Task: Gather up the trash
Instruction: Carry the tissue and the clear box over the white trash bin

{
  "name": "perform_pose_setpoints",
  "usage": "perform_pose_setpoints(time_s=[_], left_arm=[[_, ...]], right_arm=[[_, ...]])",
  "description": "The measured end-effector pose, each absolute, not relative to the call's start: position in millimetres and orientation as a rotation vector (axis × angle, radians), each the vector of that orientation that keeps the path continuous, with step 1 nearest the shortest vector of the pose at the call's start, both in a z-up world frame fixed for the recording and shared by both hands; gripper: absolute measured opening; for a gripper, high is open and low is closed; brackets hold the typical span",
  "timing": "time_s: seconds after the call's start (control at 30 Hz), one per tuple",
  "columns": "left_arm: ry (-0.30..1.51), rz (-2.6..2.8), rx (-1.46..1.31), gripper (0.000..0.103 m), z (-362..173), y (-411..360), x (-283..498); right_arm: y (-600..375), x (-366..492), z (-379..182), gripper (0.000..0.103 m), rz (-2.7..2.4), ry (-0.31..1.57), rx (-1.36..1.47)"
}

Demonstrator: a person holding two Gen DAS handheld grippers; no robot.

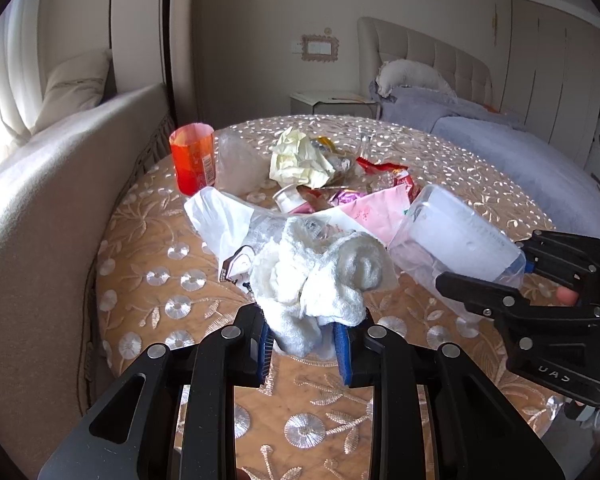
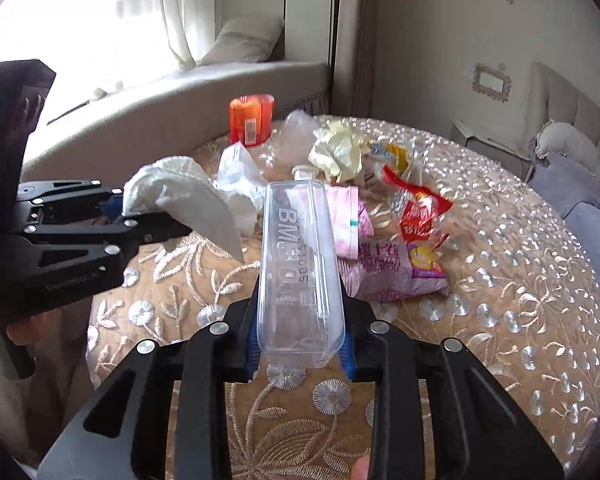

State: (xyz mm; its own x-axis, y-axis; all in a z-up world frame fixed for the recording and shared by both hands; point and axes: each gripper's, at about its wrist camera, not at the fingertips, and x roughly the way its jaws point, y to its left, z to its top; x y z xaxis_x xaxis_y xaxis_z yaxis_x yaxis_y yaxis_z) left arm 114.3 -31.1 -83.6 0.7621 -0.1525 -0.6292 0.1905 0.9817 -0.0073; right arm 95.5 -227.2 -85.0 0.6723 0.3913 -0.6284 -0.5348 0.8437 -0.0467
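Observation:
My left gripper is shut on a crumpled white tissue wad, held just above the round table; it also shows in the right wrist view at left. My right gripper is shut on a clear plastic bottle with raised lettering, held lengthwise over the table; the bottle also shows in the left wrist view. Trash lies in a pile mid-table: yellow crumpled paper, a pink packet, a red wrapper, a purple packet, a white plastic bag.
An orange cup and a clear plastic bag stand at the table's far left. The table wears an embroidered tan cloth. A beige window seat runs along the left; a bed lies at right.

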Motion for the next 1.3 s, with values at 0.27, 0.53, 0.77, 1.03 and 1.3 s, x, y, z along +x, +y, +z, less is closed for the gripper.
perform_pose_setpoints(time_s=[0.27,0.53,0.77,1.03,1.3], left_arm=[[0.596,-0.295,0.104,0.025,-56.8,-81.1,97.9],[0.577,-0.496,0.155,0.025,-48.8,-169.4,84.8],[0.592,-0.658,0.252,0.025,-64.5,-264.6,58.9],[0.637,-0.823,0.369,0.025,-91.9,-356.8,36.5],[0.729,-0.933,0.482,0.025,-131.6,-428.7,25.1]], right_arm=[[-278.2,53.4,-26.6,0.032,0.357,0.452,-0.169],[-348.4,8.8,-18.1,0.032,0.148,0.424,-0.151],[-414.3,-31.9,-23.1,0.032,-0.058,0.434,-0.117],[-483.1,-70.6,-47.3,0.032,-0.271,0.482,-0.047],[-533.1,-78.8,-87.3,0.032,-0.380,0.571,0.031]])
